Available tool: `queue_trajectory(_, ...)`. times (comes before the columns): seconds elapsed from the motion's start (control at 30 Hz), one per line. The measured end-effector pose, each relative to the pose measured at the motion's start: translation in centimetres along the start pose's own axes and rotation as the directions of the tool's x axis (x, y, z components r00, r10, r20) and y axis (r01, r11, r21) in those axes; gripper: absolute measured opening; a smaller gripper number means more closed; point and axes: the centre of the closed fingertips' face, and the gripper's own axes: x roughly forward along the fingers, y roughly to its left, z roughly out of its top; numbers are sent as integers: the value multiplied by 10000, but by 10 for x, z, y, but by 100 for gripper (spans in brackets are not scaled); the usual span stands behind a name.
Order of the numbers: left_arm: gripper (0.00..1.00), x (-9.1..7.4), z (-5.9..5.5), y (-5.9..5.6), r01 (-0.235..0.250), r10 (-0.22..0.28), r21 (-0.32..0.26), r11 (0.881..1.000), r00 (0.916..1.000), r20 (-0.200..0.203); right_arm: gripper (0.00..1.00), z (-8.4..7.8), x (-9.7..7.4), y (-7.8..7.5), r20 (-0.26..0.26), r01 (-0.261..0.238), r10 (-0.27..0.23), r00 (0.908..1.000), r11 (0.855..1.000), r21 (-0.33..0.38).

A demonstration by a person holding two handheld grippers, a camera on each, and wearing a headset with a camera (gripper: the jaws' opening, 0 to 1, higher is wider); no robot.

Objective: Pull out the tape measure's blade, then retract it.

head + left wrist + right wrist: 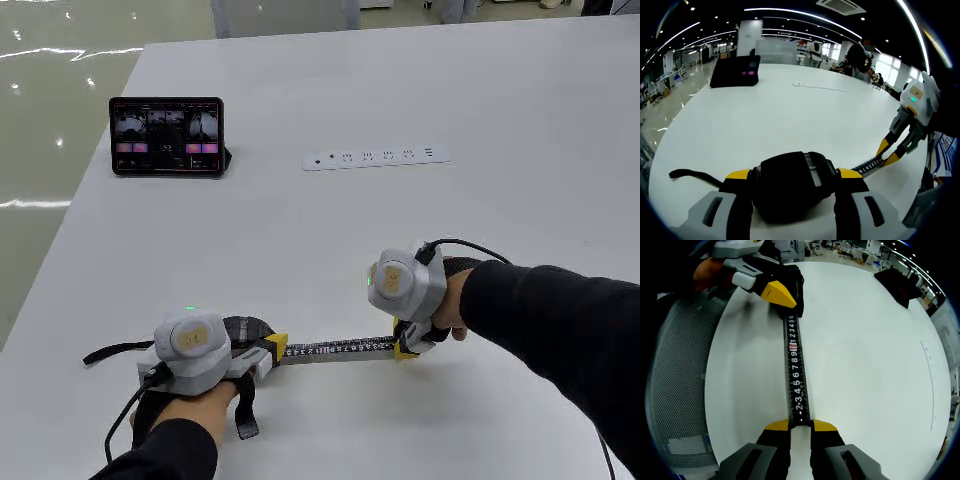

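right gripper [801, 426] jaws pinch the blade [794, 375] tip, left gripper [794, 175] jaws clamp the tape measure [248, 330] case on the worktop [330, 230]; if that thin tip slips free, the sprung blade could whip back toward the case.

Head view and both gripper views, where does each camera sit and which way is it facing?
Head view: on the headset, looking down at the table; both sleeves show.
Left gripper view: on the left gripper, facing across the tape measure case toward the right gripper.
Right gripper view: on the right gripper, facing back along the blade.
Shared: both gripper views show the blade.
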Motion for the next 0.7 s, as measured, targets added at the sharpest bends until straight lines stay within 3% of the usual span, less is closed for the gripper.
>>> queue_trajectory(0.7,61,0,0,0,27,-27,-29,10000,10000,95,10,12,5,0,131,31,-29,9999,9999,-120)
